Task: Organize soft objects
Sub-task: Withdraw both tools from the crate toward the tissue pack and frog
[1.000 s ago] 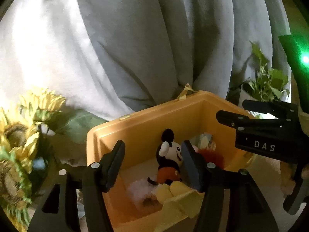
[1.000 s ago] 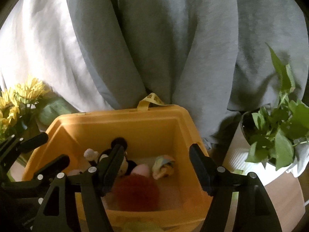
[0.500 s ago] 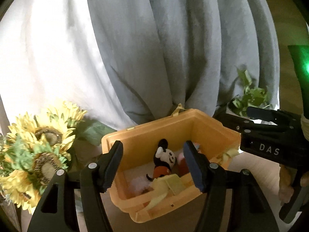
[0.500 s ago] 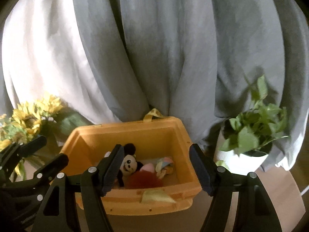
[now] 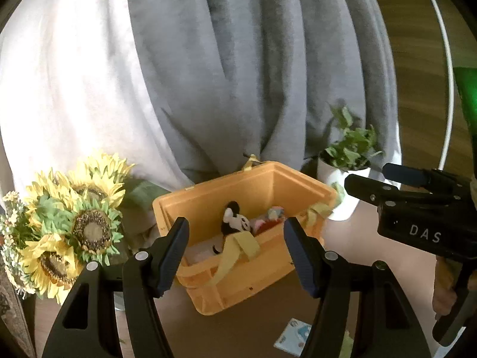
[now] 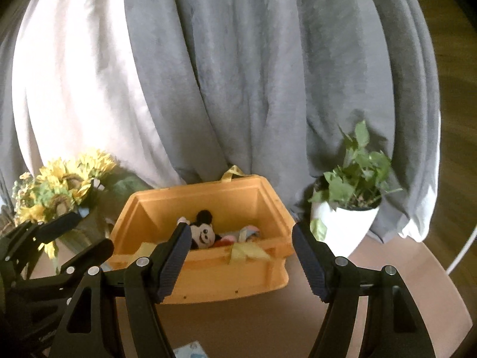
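Both grippers withdrawn from orange bin [image 6: 208, 280]; bin now smaller in view. Left gripper [image 5: 237, 252], right gripper [image 6: 240, 261]: jaws open, empty. Mouse plush [image 6: 202, 234] inside bin, stowed.

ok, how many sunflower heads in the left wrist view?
3 clear ones, all left of the orange bin: one at the top, one in the middle, one lowest. A fourth may sit behind at the upper left, partly hidden.

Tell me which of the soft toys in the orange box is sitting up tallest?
The black-eared mouse doll, sitting toward the left of the orange box. Its head rises above the pink and pale-blue toys, which lie low beside it.
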The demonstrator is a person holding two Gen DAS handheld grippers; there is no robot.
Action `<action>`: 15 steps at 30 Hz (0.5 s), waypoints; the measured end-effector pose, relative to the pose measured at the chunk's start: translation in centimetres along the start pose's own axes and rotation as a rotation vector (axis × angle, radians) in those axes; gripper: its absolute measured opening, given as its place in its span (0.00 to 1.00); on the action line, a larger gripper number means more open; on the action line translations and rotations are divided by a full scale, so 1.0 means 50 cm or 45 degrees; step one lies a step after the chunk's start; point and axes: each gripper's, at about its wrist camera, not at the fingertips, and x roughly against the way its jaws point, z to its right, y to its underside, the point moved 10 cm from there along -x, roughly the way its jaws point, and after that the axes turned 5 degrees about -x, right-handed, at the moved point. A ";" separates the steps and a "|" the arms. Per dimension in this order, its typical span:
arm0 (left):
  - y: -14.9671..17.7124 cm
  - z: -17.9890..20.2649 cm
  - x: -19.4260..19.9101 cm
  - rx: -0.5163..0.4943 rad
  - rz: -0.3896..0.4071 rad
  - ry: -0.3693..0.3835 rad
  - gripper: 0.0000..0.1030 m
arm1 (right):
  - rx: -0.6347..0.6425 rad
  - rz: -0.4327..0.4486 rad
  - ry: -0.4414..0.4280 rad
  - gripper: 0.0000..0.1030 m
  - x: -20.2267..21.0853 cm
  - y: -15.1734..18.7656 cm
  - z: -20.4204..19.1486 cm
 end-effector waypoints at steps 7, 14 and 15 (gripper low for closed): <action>0.026 0.017 0.046 -0.065 0.011 0.057 0.67 | -0.061 0.007 0.058 0.69 0.060 0.035 0.003; 0.072 0.048 0.080 -0.116 -0.013 0.139 0.71 | -0.082 -0.013 0.101 0.69 0.113 0.089 -0.001; 0.080 0.055 0.083 -0.125 -0.019 0.151 0.71 | -0.082 -0.016 0.108 0.69 0.120 0.098 -0.001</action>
